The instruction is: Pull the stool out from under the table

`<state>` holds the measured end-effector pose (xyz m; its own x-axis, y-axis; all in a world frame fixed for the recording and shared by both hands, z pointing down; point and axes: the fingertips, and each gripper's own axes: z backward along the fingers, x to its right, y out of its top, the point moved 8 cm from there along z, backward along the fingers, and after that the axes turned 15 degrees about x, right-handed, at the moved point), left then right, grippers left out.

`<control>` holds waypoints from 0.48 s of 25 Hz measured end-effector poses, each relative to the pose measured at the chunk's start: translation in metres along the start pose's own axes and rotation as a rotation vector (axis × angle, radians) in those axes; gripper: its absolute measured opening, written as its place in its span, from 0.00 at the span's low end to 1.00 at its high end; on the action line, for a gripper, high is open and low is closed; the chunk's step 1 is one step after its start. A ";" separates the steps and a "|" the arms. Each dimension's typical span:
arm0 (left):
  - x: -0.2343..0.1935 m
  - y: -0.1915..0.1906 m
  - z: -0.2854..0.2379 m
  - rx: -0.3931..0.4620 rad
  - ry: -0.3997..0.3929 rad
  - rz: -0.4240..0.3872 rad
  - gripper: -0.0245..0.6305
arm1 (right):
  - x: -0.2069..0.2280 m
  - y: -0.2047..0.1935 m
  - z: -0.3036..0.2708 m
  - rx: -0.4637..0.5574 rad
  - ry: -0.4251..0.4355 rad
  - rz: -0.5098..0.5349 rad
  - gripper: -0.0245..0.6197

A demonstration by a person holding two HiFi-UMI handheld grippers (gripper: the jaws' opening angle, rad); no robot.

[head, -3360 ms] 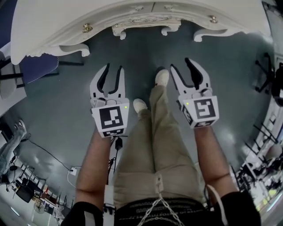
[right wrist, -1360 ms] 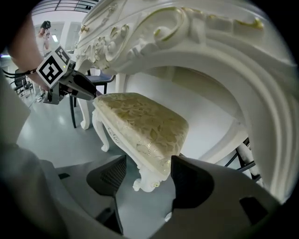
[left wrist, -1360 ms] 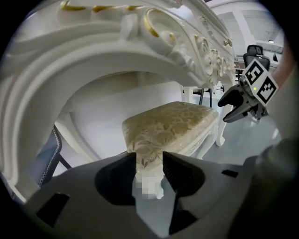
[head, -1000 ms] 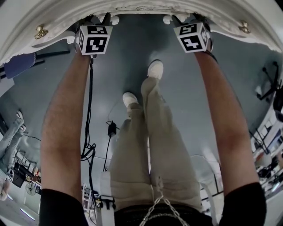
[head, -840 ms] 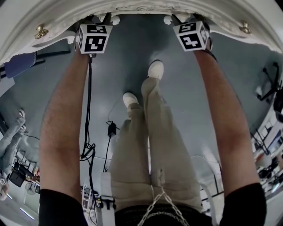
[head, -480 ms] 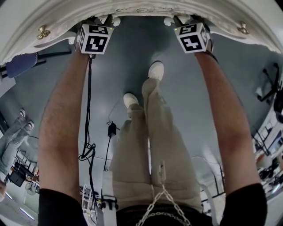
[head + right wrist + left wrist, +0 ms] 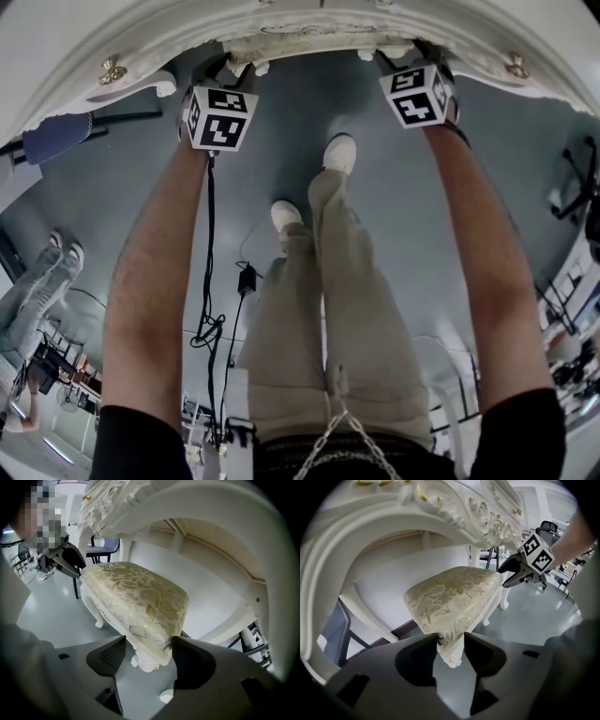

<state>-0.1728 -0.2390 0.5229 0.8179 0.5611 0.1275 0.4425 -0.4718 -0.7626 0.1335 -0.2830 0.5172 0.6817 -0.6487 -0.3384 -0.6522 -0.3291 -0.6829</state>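
Note:
The stool [image 7: 450, 597] has a cream floral cushion and white carved legs, and it stands under the white ornate table [image 7: 309, 23]. My left gripper [image 7: 450, 641] is shut on the stool's near left corner, both pads against the cushion edge. My right gripper [image 7: 149, 644] straddles the near right corner [image 7: 154, 653]; its jaws are opening, but the pads still touch both sides. In the head view only the two marker cubes, left [image 7: 217, 117] and right [image 7: 419, 96], show below the table apron. That apron hides the jaws and the stool.
My legs and white shoes [image 7: 339, 155] stand between my arms on the grey floor. A black cable [image 7: 208, 281] hangs from the left gripper. A blue chair [image 7: 56, 141] stands at the left, office chairs [image 7: 572, 187] at the right. The table leg [image 7: 505, 597] rises beyond the stool.
Both grippers, open in front of the table at first, have reached under it. In the last half second both cubes have come back a little toward me from the table edge.

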 end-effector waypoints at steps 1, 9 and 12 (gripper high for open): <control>0.000 0.000 0.000 -0.005 0.003 -0.008 0.30 | -0.001 -0.001 -0.002 -0.005 0.001 0.017 0.48; -0.004 0.005 -0.013 -0.039 0.042 0.006 0.40 | 0.003 -0.007 -0.021 -0.073 -0.002 0.010 0.53; -0.009 0.006 -0.015 -0.042 0.050 0.013 0.40 | 0.001 -0.002 -0.025 -0.075 0.012 -0.008 0.53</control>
<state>-0.1721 -0.2573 0.5269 0.8405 0.5207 0.1501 0.4462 -0.5077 -0.7370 0.1270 -0.3001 0.5339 0.6836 -0.6536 -0.3249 -0.6699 -0.3850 -0.6348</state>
